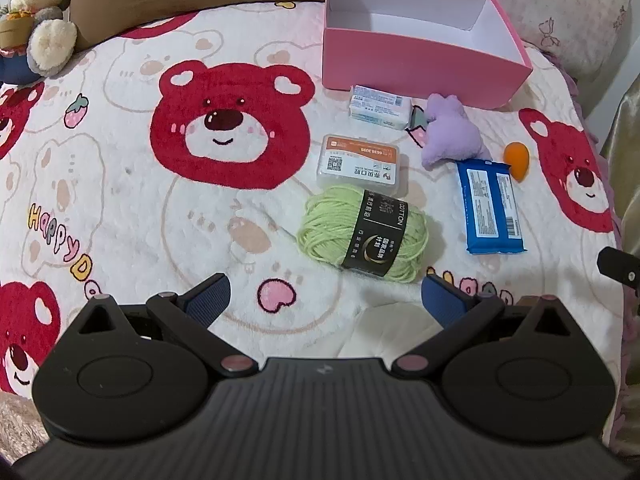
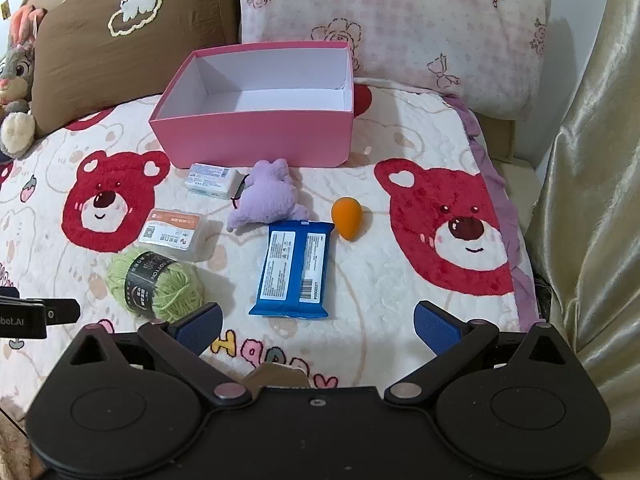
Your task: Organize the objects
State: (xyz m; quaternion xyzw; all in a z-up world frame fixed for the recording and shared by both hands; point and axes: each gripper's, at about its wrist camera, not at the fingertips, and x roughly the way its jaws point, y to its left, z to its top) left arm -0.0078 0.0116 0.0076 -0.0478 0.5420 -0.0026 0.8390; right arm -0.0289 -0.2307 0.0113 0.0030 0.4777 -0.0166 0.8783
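Status: not started, judging by the layout. The pink box (image 2: 256, 136) stands open and empty at twelve o'clock on the bear-print blanket (image 2: 400, 280), in front of the pillows; nothing lies inside it.

Six items remain loose on the blanket, all outside the box:
- white tissue pack (image 2: 211, 180), just in front of the box's near wall, at eleven o'clock from the right gripper's view;
- purple plush toy (image 2: 266, 200), touching or just beside the tissue pack, to its right;
- orange makeup sponge (image 2: 346, 218), at one o'clock, apart from the others;
- blue wet-wipe pack (image 2: 294, 268), dead ahead of the right gripper, its far end just beside the plush;
- clear plastic case with an orange label (image 2: 172, 234), at ten o'clock;
- green yarn ball (image 2: 156, 288), nearest the left gripper, just beside the case.

Tools: the left gripper (image 1: 326, 300) has its jaws fully apart and holds nothing; the yarn sits just ahead of it. The right gripper (image 2: 318, 322) is likewise spread wide and empty, hanging above the blanket short of the wipe pack.

Assessment: all six items are outstanding, presumably destined for the box. Nearest candidates are the yarn for the left and the wipe pack for the right.
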